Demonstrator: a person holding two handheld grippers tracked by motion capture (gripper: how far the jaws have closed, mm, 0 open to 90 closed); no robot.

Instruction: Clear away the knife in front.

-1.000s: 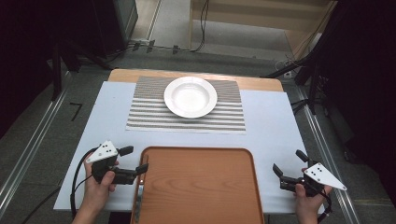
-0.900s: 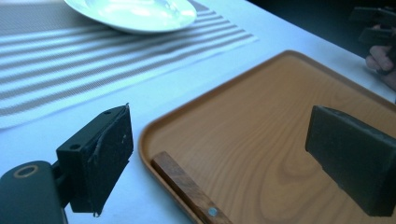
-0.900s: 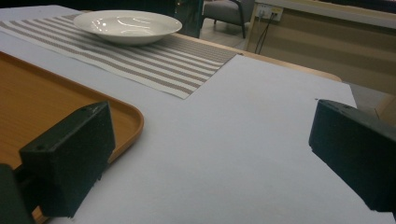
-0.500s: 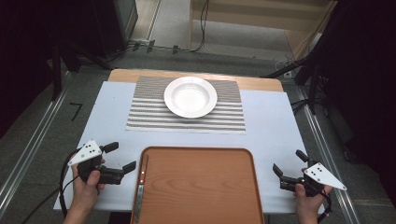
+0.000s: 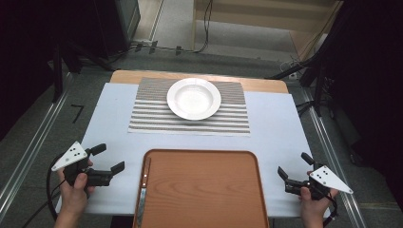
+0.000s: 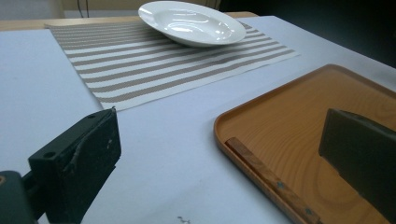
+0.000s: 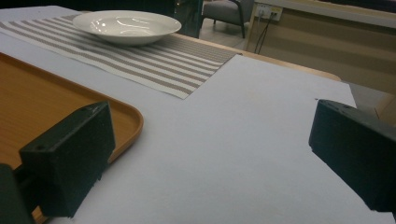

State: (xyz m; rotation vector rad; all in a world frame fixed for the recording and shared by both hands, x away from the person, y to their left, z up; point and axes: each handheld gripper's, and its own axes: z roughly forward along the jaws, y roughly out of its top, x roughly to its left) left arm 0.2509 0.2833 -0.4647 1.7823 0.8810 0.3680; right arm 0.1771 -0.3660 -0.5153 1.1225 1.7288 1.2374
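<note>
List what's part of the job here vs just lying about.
Likely in the job:
left gripper, open, near the knife
knife lying along the tray's left edge
wooden tray
right gripper, open, right of the tray

Lying about, for now:
white plate
striped placemat

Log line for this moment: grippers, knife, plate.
left gripper: open, beside tray | right gripper: open, holding nothing | knife: lying in tray, left edge | plate: on striped mat

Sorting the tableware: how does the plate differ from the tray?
The plate is round, white and glossy; the tray is rectangular, orange-brown wood grain. The plate sits on the striped mat, the tray on the white table cover. The plate is empty; the tray holds a knife. Both have raised rims.
</note>
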